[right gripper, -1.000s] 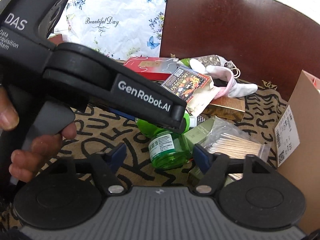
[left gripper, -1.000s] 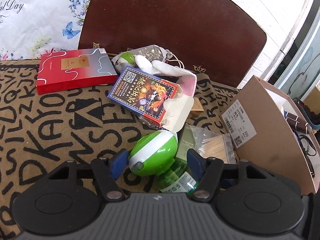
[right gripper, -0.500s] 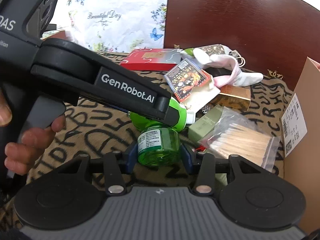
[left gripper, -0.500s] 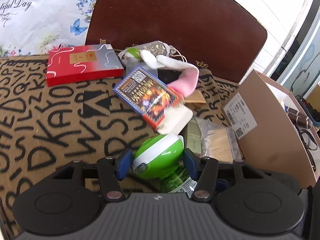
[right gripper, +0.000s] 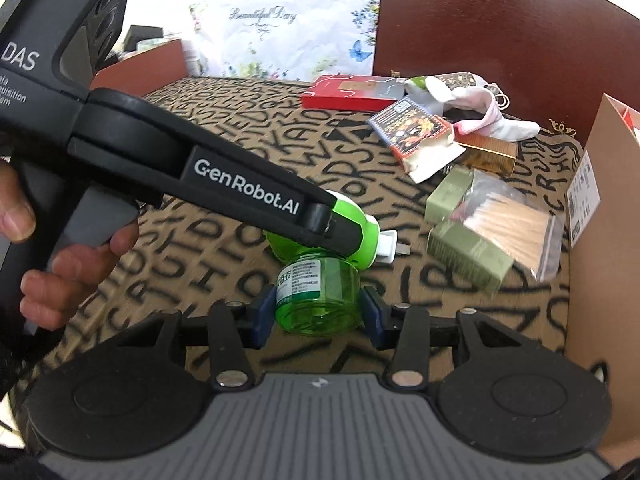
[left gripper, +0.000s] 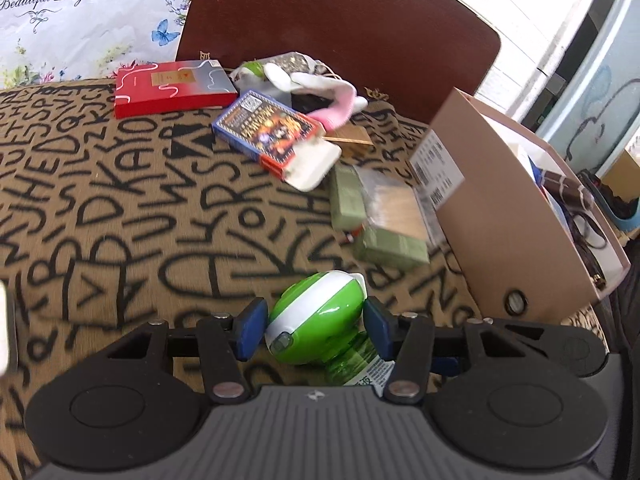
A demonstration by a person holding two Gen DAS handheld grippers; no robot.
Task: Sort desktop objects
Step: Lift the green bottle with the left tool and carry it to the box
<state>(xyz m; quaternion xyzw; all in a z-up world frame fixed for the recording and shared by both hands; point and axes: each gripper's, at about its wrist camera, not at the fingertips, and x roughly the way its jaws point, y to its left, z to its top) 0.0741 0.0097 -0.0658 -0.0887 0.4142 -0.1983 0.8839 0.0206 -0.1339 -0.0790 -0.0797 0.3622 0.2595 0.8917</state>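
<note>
Left tool (left gripper: 316,334) pinches the green-and-white plug-in heater (left gripper: 316,318), blue pads on both its sides. Right tool (right gripper: 318,316) pinches the clear green bottle (right gripper: 318,300) screwed under that heater (right gripper: 360,236); pads press the bottle walls. Both tools grip the same unit, just above the near part of the worktop (left gripper: 120,220), which is covered in a brown cloth with black letters. From the right-side camera the left tool's black body crosses the frame, a hand (right gripper: 68,268) on its grip; white plug prongs (right gripper: 394,246) stick out of the heater.

Red flat box (left gripper: 172,88) lies at the far edge, left of the pile. Card box (left gripper: 272,132) with an open white flap sits just beside it toward the middle. White and pink sock (left gripper: 324,92) lies behind the card box, touching it. Small gold box (right gripper: 486,152) sits just beside the sock. Two olive green boxes (left gripper: 388,244) lie near the right edge, with a clear bag of wooden sticks (left gripper: 394,208) on top. Brown cardboard box (left gripper: 500,216) stands open at the right edge, with cables inside. Dark wood chair back (left gripper: 340,20) stands behind the far edge. Floral white bag (left gripper: 80,12) stands at the far left corner.
</note>
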